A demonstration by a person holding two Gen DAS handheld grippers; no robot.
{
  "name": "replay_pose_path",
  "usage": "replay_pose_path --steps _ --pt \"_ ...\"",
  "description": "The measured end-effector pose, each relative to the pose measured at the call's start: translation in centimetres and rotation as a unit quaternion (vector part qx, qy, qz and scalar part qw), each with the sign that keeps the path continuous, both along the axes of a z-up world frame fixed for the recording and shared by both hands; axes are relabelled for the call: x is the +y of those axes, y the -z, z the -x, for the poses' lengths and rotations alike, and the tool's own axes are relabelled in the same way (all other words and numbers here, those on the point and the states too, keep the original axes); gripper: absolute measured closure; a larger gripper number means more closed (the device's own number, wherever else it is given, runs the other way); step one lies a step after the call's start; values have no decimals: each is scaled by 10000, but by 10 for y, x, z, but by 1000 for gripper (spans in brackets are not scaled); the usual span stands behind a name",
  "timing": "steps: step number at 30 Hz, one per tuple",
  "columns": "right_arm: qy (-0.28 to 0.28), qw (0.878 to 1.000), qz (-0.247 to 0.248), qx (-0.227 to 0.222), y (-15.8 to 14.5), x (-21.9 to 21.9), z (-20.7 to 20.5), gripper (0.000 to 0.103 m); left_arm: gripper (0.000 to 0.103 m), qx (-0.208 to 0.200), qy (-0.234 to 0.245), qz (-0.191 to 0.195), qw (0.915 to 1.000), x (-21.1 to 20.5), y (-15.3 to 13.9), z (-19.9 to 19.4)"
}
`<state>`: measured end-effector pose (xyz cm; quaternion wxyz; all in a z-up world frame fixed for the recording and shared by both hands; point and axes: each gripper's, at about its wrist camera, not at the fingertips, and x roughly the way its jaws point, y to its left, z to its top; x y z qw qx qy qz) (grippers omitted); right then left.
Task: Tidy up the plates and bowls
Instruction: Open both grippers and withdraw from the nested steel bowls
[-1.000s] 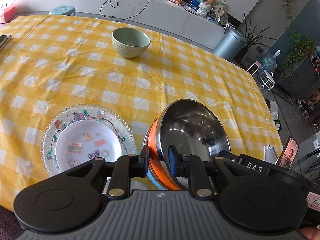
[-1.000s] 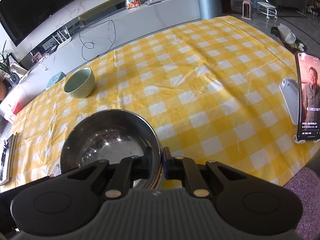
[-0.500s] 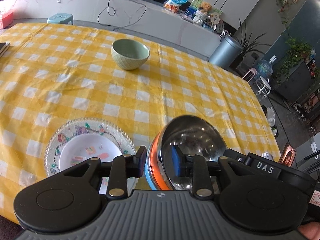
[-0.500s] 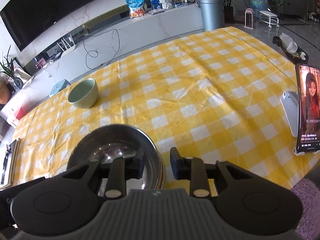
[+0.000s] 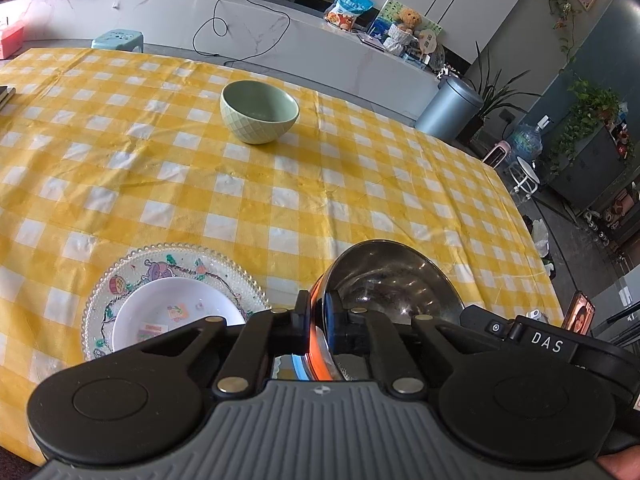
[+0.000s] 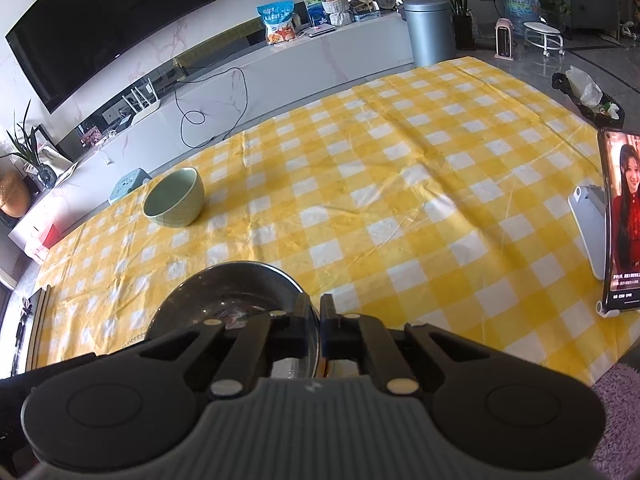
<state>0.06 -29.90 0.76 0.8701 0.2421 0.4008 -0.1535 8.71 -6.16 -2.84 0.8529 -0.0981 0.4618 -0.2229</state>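
Left gripper is clamped on the near rim of the steel bowl, which tilts over the yellow checked tablecloth; right gripper pinches the same rim opposite. A white bowl on a patterned plate lies just left of the left claw. A green bowl stands well ahead.

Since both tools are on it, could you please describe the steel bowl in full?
The steel bowl is round, with a shiny metal inside and an orange outer wall. It is tilted, mouth up, beside the glass plate. The left hand-held gripper and the right hand-held gripper each pinch its rim.
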Motion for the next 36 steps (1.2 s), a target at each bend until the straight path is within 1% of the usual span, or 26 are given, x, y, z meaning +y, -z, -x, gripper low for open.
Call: replay_pose_path --steps 9,12,13,15,17,18,19,21,23,27,28,31,36 --pt "-7 10000 59 29 -1 2 -1 101 95 50 49 8 10000 1 2 -1" --pt "-16 10000 91 24 -2 3 0 99 91 27 9 -17 10000 2 0 0" --pt "-23 9999 144 2 -3 3 0 97 88 11 3 -15 10000 2 -1 0" --pt "-29 9996 266 -58 -7 5 2 96 82 -65 -5 -9 10000 4 -5 1" --pt "-47 9992 356 -154 -11 7 3 95 79 -187 22 -55 9998 4 -10 2" --pt "-51 9991 383 -184 -12 7 3 90 78 -251 55 -117 9996 4 -13 3" --pt "-64 9989 408 -231 -15 8 3 84 77 -303 84 -179 9993 4 -16 3" --pt "-136 9984 459 -316 -18 11 3 77 74 -399 148 -322 9986 3 -20 4" --pt "-254 9978 514 -338 -21 14 2 77 74 -439 215 -435 9979 2 -23 4" --pt "-504 9971 451 -355 -25 22 -3 67 74 -377 316 -601 9970 3 -27 -1" --pt "-547 9969 441 -345 -25 24 -5 64 72 -377 354 -636 9966 4 -27 -3" --pt "-707 9965 334 -289 -25 28 -14 60 70 -370 466 -746 9954 6 -30 -10" --pt "-962 9952 105 -166 -25 30 -35 58 69 -169 628 -812 9946 12 -34 -29"
